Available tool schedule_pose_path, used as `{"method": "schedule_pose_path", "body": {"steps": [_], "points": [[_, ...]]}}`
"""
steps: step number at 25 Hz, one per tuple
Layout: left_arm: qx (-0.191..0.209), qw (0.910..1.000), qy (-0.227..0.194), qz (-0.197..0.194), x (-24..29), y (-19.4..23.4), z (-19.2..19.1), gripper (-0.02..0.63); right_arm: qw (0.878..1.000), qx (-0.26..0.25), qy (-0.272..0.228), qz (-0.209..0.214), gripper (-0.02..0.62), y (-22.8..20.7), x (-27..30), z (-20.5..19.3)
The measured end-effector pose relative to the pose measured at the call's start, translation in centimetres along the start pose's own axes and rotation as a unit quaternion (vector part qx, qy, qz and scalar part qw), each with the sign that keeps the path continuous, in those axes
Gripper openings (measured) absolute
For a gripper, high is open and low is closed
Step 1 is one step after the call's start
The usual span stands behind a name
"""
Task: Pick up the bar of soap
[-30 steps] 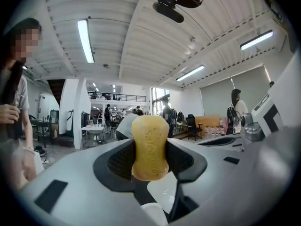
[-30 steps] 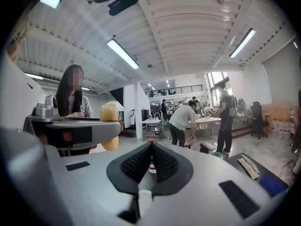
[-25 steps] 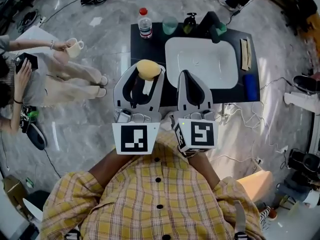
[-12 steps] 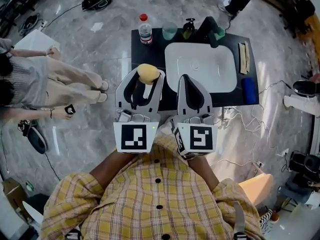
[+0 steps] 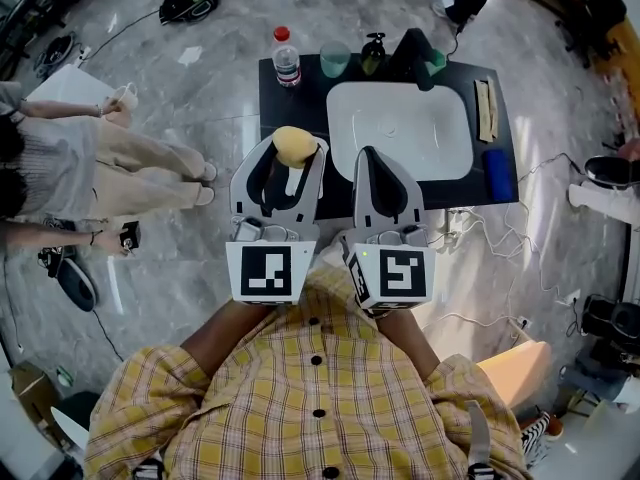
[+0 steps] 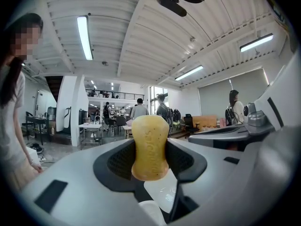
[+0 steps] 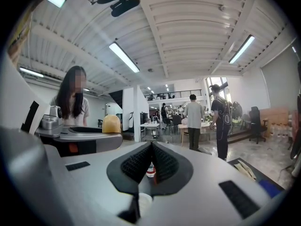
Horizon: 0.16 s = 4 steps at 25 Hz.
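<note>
— Dark table [image 5: 295, 103] filled the upper centre; where was the soap [image 6: 149, 147]?
— Off it, pinched at the waist by the left claw [image 5: 291, 160], likely against slipping. Right claw [image 7: 151, 149] sat closed, empty.

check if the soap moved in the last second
No: the bar of soap, clamped in the left hand-held gripper, stays just left of the sink.

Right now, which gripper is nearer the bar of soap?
Left. The left gripper holds the bar of soap between its fingers; the right gripper is alongside to its right, not touching it, shut and empty.
</note>
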<state>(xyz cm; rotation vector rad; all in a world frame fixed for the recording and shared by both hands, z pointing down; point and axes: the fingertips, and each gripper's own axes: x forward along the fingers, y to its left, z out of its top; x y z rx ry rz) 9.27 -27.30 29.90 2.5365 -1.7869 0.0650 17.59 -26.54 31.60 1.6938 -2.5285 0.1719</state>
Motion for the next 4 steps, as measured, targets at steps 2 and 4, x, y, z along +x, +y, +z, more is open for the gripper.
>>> {"method": "schedule_pose_path", "body": {"steps": [2,4], "points": [[-0.002,1.0,0.001,0.0,0.02,0.01,-0.04,0.199,1.0,0.002,-0.001,0.0,0.018,-0.04,0.01,0.04],[-0.005,1.0,0.003,0.0,-0.03,0.03,-0.06,0.201,1.0,0.003,-0.001,0.0,0.018,-0.07,0.0,0.08]]}}
